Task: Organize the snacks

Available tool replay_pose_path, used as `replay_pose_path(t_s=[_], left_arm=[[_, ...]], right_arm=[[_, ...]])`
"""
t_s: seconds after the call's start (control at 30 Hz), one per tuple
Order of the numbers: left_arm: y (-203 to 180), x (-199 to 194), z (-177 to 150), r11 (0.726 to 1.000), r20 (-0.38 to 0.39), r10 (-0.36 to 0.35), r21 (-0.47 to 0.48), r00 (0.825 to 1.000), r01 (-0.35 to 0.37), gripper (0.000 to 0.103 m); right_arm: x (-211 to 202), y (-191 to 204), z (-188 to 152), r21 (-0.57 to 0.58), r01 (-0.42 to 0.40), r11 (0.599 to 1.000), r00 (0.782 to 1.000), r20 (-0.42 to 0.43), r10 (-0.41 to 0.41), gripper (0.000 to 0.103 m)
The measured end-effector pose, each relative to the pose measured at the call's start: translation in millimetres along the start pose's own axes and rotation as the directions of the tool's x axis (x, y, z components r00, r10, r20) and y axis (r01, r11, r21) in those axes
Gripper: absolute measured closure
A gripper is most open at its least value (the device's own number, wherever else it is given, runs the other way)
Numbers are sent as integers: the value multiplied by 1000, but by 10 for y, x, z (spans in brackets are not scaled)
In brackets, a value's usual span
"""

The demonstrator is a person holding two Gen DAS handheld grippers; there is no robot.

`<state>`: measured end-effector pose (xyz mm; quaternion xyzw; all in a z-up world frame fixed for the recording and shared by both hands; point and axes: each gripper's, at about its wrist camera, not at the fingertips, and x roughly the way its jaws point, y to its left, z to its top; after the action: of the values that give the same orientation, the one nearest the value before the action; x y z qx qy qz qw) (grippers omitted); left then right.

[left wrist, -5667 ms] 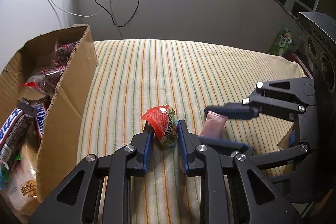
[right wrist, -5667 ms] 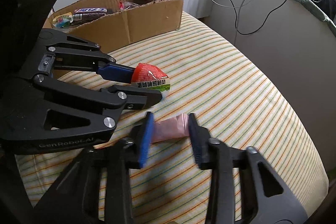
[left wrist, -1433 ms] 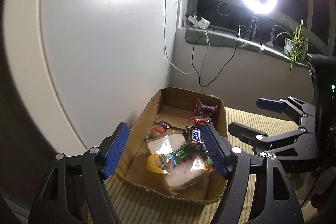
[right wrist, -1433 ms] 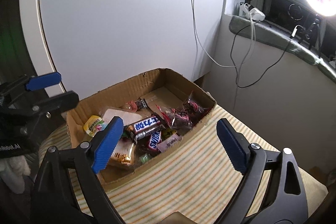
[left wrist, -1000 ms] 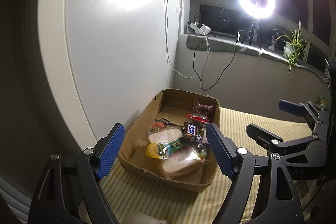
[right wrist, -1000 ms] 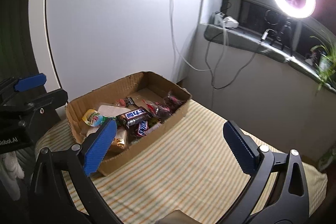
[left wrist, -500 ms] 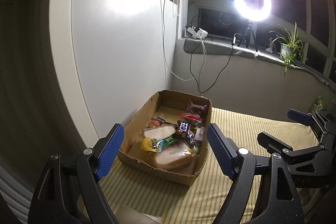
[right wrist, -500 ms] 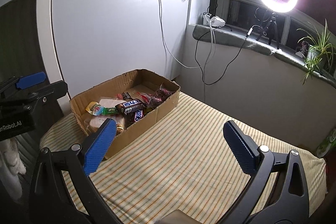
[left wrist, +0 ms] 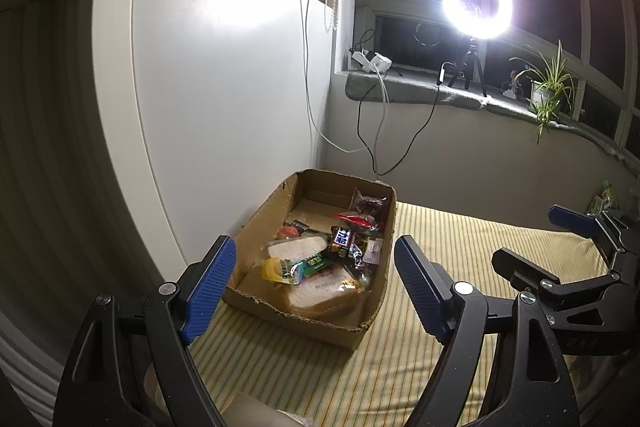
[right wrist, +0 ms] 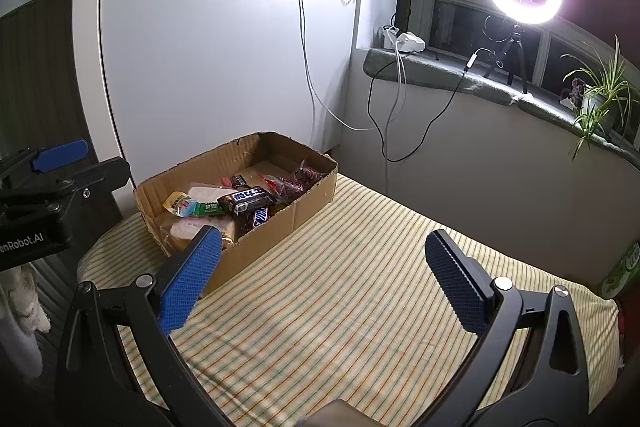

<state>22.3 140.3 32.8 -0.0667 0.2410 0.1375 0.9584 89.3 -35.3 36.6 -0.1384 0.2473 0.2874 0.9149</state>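
Left gripper (left wrist: 312, 281): hanging with jaws spread wide, holding nothing.
Cardboard box (left wrist: 260, 219): sitting on the striped cloth (left wrist: 460, 239), far left, carrying packaged snacks (left wrist: 328, 251).
Right gripper (left wrist: 532, 243): showing at right, jaws apart.
Ring light (left wrist: 477, 0): glowing, far right.

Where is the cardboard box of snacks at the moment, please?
The cardboard box sits on the striped tablecloth at its far left end, beside the white wall panel; in the left wrist view it lies straight ahead.

box (left wrist: 256, 301): matt cardboard | wrappers (left wrist: 340, 238): glossy plastic | cover (right wrist: 360, 307): striped cloth
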Motion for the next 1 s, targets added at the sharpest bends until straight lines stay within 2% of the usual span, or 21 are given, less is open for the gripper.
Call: replay_pose_path(t_s=[1.0], left_arm=[[-17,-22,-70,1000,-8,-8,-6,1000,8,22]], right_arm=[[-59,24,-78,13,6,1000,1000,-8,-6,0]])
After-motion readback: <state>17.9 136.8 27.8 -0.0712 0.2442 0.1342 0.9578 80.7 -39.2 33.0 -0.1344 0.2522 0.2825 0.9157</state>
